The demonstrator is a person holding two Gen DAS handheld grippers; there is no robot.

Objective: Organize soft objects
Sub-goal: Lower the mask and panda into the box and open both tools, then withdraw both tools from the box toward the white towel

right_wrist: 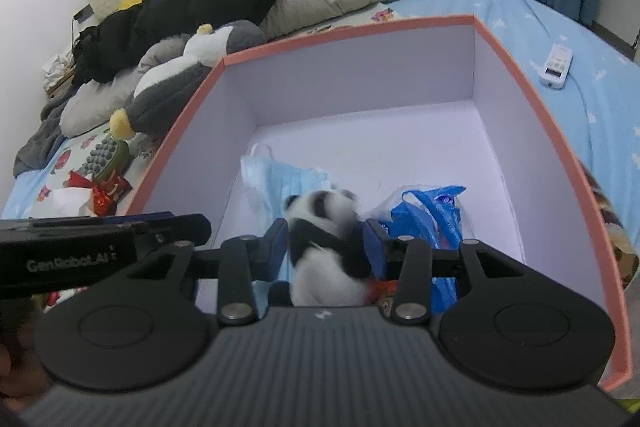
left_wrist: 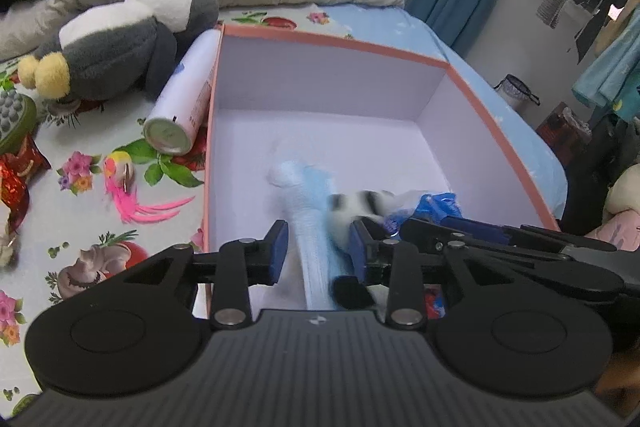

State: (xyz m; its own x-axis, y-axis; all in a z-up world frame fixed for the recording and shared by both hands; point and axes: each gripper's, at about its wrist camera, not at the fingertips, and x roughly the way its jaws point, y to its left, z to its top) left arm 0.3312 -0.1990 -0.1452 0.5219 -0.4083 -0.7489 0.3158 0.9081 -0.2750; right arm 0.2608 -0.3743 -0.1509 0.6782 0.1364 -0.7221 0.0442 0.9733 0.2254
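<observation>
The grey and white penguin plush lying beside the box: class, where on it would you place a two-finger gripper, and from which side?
Grip the penguin plush across its grey belly, coming down from above. It lies on its side on the bed sheet, feet toward the cameras, with the spray can between it and the box, so the top looks the freest approach, and the soft middle should squash between the fingers.

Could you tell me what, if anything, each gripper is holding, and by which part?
The right gripper appears to grip the panda plush around its body. The left gripper holds nothing: the face mask lies loose between its open fingers.
</observation>
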